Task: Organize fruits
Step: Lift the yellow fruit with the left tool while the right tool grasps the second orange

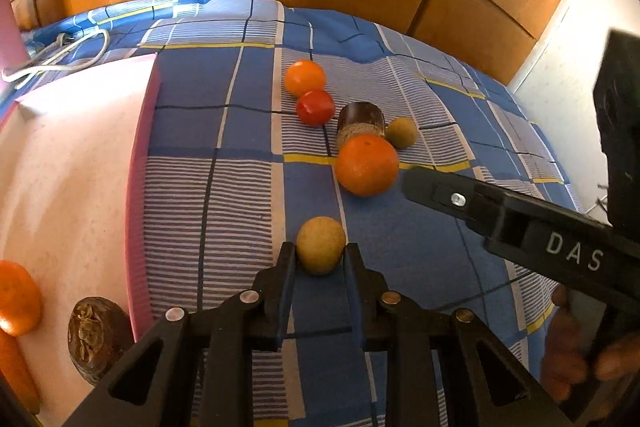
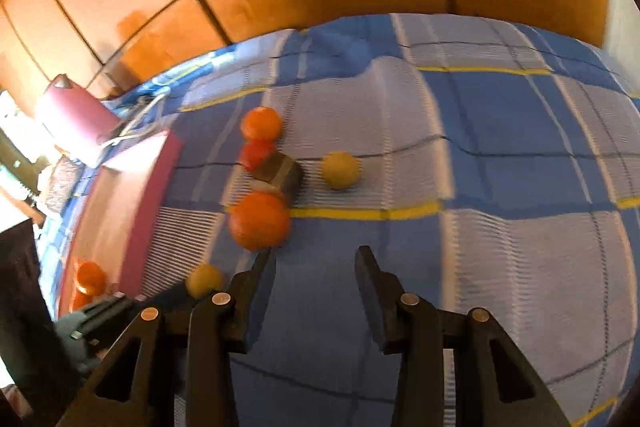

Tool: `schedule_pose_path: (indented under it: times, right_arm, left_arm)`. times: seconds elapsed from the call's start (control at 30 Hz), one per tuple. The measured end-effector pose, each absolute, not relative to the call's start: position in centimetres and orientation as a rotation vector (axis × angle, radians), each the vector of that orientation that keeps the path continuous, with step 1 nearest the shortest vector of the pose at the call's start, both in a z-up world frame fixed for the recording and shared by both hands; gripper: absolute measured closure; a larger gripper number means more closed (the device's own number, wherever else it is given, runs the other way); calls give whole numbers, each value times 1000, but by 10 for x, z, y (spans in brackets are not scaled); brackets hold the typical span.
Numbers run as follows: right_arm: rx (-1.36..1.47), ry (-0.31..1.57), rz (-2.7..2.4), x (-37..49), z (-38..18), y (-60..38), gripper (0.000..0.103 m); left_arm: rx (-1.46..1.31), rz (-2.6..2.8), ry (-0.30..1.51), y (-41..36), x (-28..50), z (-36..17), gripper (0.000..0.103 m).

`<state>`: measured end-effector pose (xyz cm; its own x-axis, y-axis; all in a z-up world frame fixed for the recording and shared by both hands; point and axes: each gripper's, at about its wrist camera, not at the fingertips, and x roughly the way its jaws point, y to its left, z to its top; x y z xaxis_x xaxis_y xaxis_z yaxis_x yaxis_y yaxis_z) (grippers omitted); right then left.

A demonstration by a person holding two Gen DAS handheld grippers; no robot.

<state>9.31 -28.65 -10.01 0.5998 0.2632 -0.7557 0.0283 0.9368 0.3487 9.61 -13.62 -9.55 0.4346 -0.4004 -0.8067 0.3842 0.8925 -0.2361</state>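
The little yellow fruit [image 1: 320,245] is sitting on the blue bed cover [image 1: 400,259], and the left gripper [image 1: 320,259] is pinching it, probably to lift it into the pink tray [image 1: 140,187]. The right gripper [image 2: 316,263] is hanging spread and empty beside the big orange [image 2: 259,221].

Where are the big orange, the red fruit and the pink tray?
big orange [image 1: 366,165], left wrist view, middle of its peel.
red fruit [image 1: 315,107], left wrist view, centre of its skin.
pink tray [image 1: 138,195], left wrist view, its right-hand rim.
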Motion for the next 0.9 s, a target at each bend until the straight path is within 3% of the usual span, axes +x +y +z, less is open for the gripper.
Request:
schedule_pose_path:
  times: [0.5,0.57,0.9]
  right_arm:
    - [237,968,212,133,-110,-247,56]
    - [221,976,200,134,-113,-246,64]
    - [224,968,167,104,-112,-266,65]
  left_arm:
    - [-24,-489,987,-136,94,-97,78]
    - [-25,-491,986,-136,94,-97,78]
    - [-17,-488,988,-137,94,-97,79]
